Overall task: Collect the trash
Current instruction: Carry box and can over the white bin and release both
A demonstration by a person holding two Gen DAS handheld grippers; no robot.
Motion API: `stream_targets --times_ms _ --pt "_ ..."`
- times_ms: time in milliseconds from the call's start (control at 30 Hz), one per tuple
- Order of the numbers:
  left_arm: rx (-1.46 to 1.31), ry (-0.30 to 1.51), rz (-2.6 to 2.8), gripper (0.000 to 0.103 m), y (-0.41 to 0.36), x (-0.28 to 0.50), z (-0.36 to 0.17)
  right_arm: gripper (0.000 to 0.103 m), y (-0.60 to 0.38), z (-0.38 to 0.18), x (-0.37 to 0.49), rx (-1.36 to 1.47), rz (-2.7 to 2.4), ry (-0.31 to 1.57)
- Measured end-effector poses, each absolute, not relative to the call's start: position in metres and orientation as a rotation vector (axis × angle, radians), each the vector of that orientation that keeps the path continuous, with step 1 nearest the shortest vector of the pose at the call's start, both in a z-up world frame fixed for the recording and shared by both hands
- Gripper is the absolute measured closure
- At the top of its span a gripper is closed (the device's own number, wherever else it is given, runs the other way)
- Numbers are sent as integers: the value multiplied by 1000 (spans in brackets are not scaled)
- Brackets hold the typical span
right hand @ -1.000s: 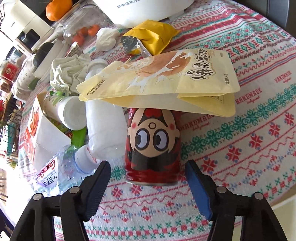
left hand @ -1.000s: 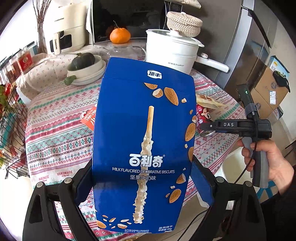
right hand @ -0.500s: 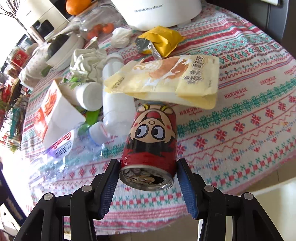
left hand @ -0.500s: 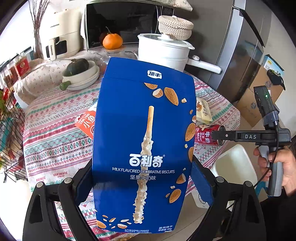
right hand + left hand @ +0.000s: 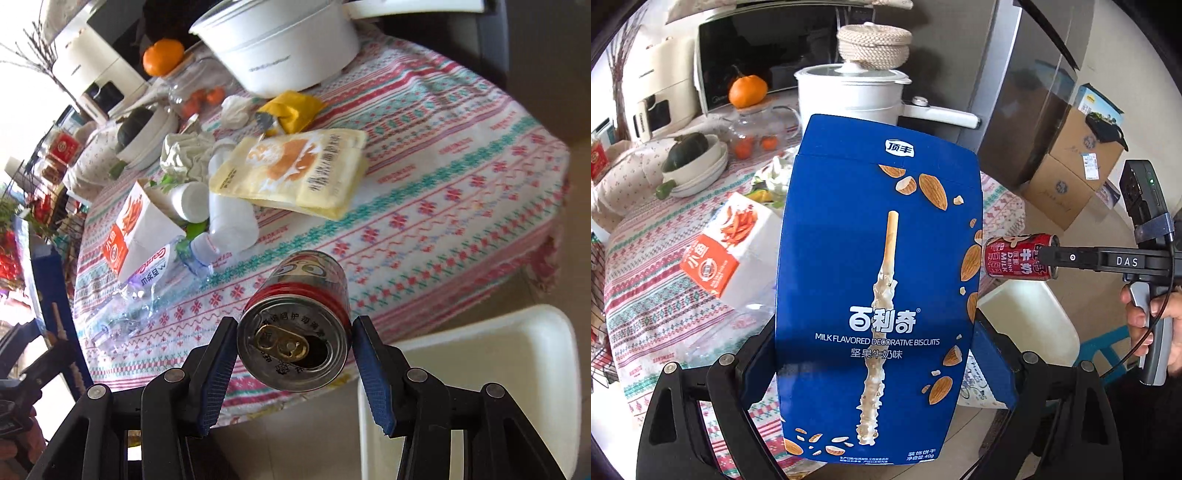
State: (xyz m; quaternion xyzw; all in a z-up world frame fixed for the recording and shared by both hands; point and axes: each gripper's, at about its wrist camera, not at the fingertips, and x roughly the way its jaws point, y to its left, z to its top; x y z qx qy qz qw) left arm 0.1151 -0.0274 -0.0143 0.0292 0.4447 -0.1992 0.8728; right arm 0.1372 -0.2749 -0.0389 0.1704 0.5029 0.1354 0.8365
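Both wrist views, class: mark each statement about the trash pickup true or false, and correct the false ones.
1. The left tool grips a blue biscuit box. True.
2. The red can in the right tool is unopened. False: its tab is lifted and the mouth is open.
3. The red can rests on the tablecloth. False: it is held clear of the table, near the white bin.
4. A yellow snack pouch lies on the table. True.
5. The orange sits inside the white pot. False: it sits to the side of the pot, on a glass jar.
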Motion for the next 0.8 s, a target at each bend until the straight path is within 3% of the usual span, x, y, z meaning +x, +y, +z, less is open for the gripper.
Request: stream_targets --times_ms 467,800 --pt "353 1065 -741 9 -200 69 -79 48 -399 -60 58 442 -4 1105" --pt "435 1132 -821 8 -251 67 -122 48 -435 -74 37 508 -115 1137"
